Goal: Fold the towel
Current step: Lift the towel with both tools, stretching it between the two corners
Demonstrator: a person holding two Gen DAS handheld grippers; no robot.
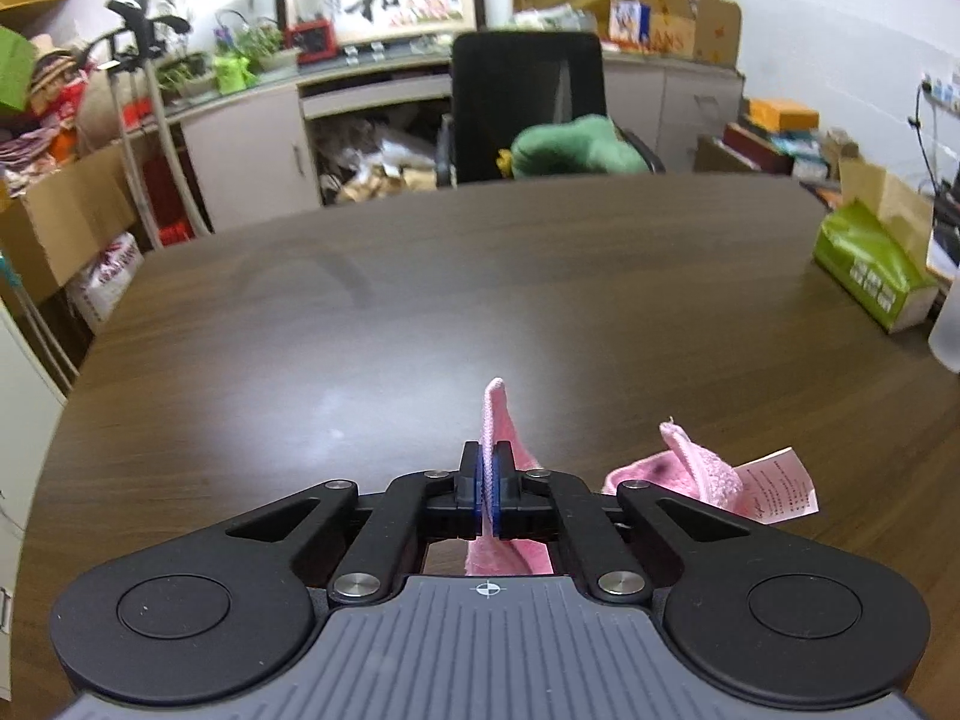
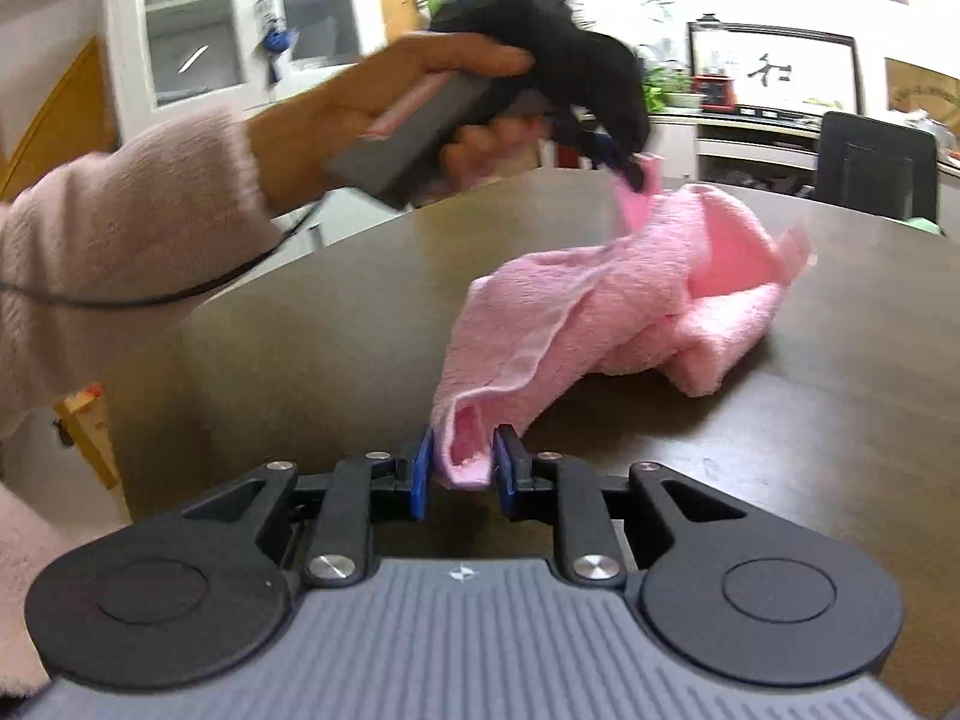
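A crumpled pink towel [image 2: 648,294] lies on the dark wooden table [image 2: 810,456]. My left gripper [image 1: 489,483] is shut on one towel corner [image 1: 495,414], which sticks up between the blue pads. More of the towel [image 1: 690,471], with its white label [image 1: 786,483], bunches to the right. In the right wrist view a hand [image 2: 372,102] holds the blurred left gripper [image 2: 636,177] above the towel's far end. My right gripper [image 2: 463,471] holds a bunched fold of the near edge, its blue pads [image 2: 422,474] against both sides of it.
A green tissue box [image 1: 870,270] and a translucent bottle [image 1: 948,324] stand at the table's right edge. A black chair [image 1: 528,102] with a green cushion [image 1: 576,147] sits behind the far edge. A pink sleeve [image 2: 120,228] and a black cable [image 2: 150,300] cross on the left.
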